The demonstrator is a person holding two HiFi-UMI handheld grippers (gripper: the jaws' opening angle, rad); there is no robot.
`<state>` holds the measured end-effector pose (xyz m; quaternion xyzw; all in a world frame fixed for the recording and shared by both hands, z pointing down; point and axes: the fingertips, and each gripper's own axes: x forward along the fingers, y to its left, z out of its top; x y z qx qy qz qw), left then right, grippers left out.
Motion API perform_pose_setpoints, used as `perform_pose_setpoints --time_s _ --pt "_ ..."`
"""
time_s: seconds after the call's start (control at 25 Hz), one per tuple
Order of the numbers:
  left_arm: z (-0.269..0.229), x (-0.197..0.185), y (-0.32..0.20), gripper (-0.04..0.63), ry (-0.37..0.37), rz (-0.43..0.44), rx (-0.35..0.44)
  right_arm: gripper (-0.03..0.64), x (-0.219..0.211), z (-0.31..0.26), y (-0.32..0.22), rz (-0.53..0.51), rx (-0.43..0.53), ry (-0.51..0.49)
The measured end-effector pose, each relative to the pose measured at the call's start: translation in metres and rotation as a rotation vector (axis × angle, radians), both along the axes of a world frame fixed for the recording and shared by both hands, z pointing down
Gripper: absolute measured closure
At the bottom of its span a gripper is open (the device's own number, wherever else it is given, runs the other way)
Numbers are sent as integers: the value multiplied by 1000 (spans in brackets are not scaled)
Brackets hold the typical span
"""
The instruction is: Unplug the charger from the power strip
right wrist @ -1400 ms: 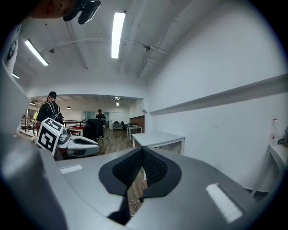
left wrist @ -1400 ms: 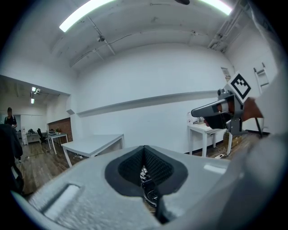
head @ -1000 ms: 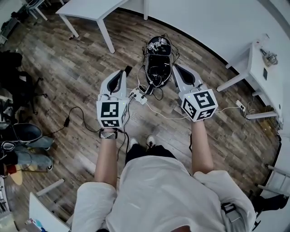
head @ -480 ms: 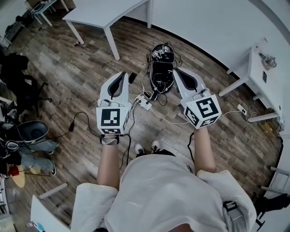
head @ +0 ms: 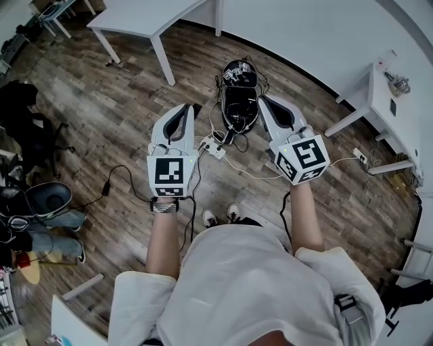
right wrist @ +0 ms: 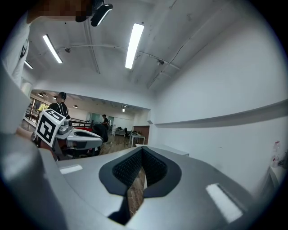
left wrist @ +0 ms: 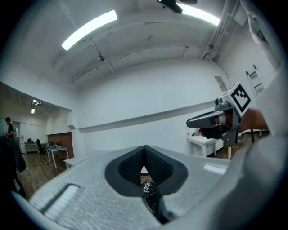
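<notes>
In the head view a small white power strip (head: 211, 144) lies on the wooden floor between my two grippers, with a dark plug (head: 219, 145) on it and a white cable (head: 250, 174) running off to the right. My left gripper (head: 184, 110) is held level above the floor just left of the strip, shut and empty. My right gripper (head: 265, 101) hangs to the strip's right, also shut with nothing in it. In the left gripper view the pads (left wrist: 150, 164) meet, and the right gripper (left wrist: 216, 121) shows beside them. In the right gripper view the jaws (right wrist: 142, 152) are closed too.
A black device (head: 238, 101) tangled in wires stands just beyond the strip. A white table (head: 145, 17) is at the back left and a white desk (head: 389, 101) at the right. A black cord with an adapter (head: 106, 188) trails on the floor at left, near a dark chair (head: 34, 132).
Both grippers have come up a little from the floor, still shut. The power strip and its cables lie as before.
</notes>
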<state>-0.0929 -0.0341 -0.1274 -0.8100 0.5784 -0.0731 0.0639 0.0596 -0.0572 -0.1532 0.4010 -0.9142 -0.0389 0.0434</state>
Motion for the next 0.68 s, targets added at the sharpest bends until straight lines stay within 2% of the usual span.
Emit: perform_pose_setpoints --time_s 0.24,0.68 --pt "4 4 -3 591 -1 33 -8 615 -5 3 -1 -1 -6 -6" --pt "8 -1 -11 591 4 39 -21 615 -15 6 -7 -9 -11 16"
